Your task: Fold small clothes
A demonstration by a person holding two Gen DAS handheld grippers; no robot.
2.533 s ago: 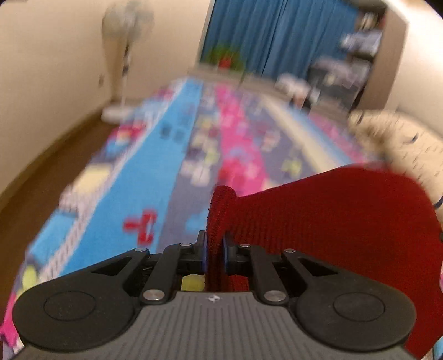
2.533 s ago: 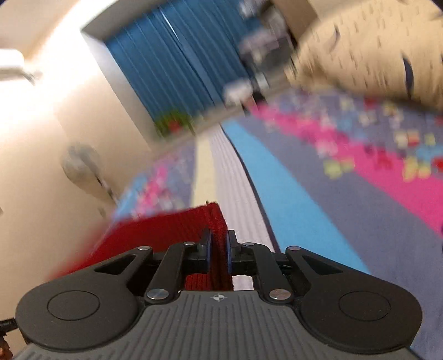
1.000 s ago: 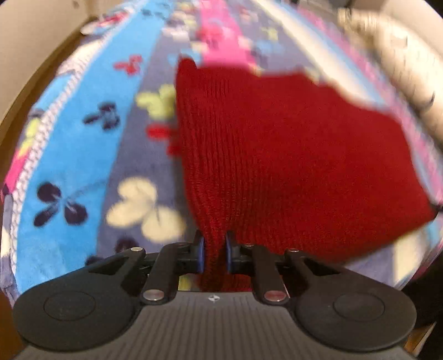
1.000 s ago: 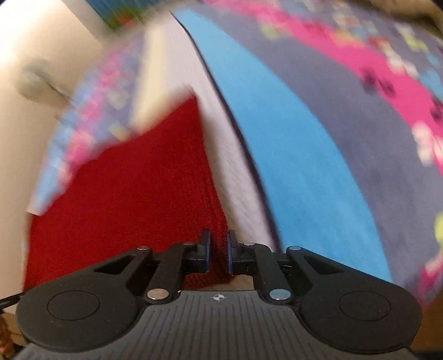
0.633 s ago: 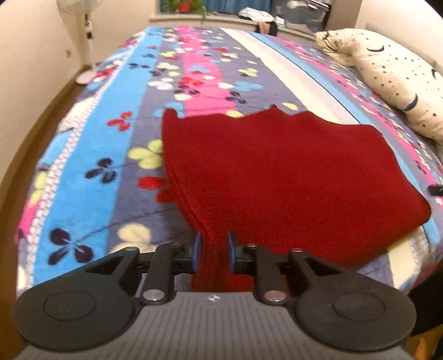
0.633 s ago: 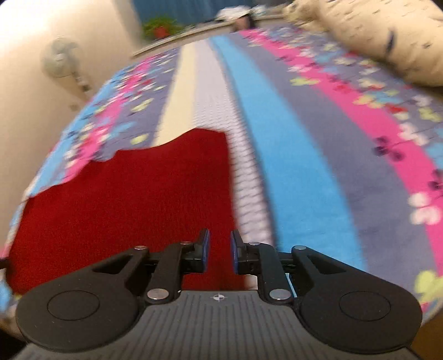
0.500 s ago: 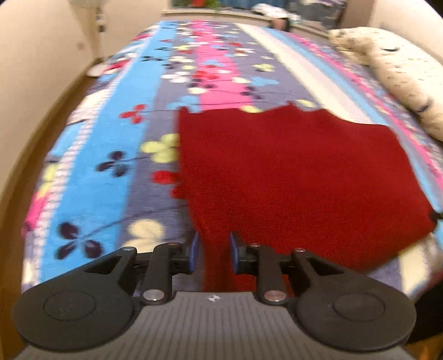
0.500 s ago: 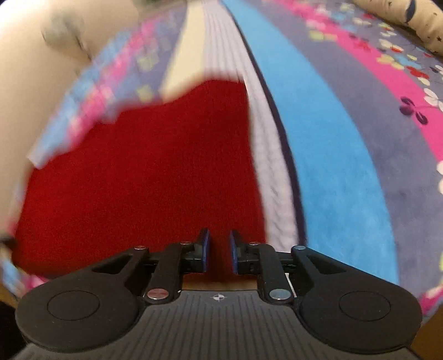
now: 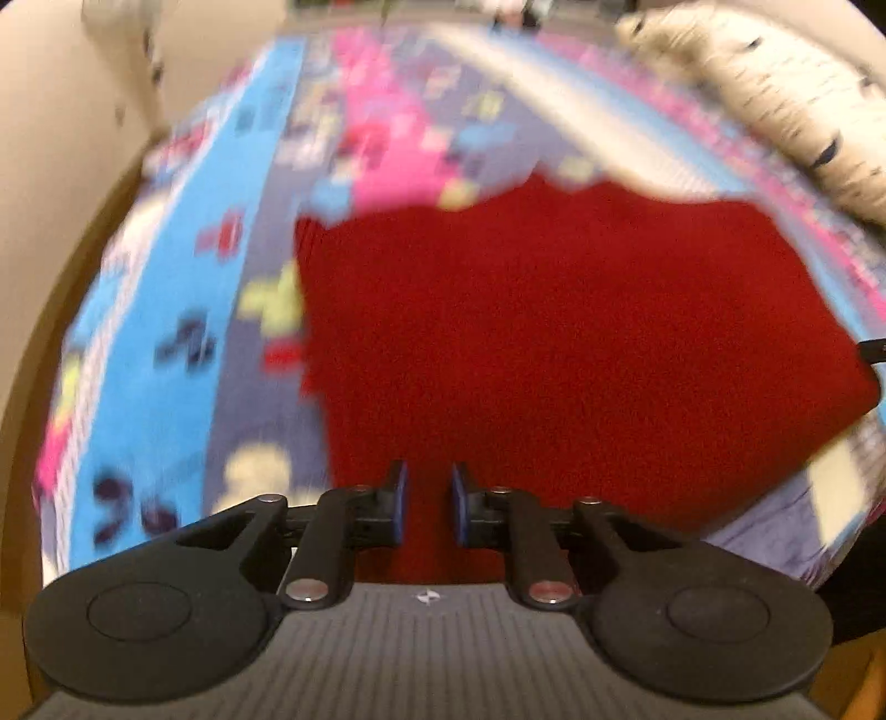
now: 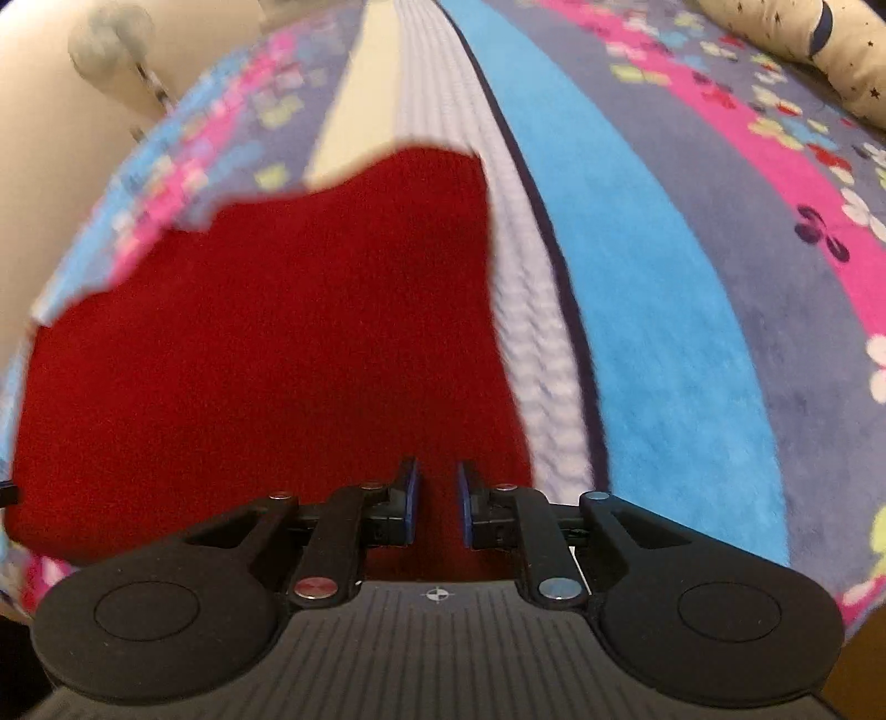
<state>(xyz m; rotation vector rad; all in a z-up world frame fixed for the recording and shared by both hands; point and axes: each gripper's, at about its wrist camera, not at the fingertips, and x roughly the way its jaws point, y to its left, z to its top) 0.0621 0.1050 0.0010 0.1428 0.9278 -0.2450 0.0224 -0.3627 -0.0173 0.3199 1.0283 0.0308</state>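
A red knitted garment lies spread flat on the striped bedspread, its near edge at the foot of the bed. My left gripper is slightly open over the garment's near left edge, with red cloth showing in the narrow gap between the jaws; I cannot tell whether it touches. In the right wrist view the same garment lies flat, and my right gripper is slightly open over its near right corner.
A cream pillow with dark marks lies at the far right of the bed, also in the right wrist view. A standing fan is by the left wall. The bedspread stretches away to the right.
Both grippers carried the garment down onto the bed and laid it flat. Their jaws, shut on the cloth one second ago, have parted. The left view is blurred by motion.
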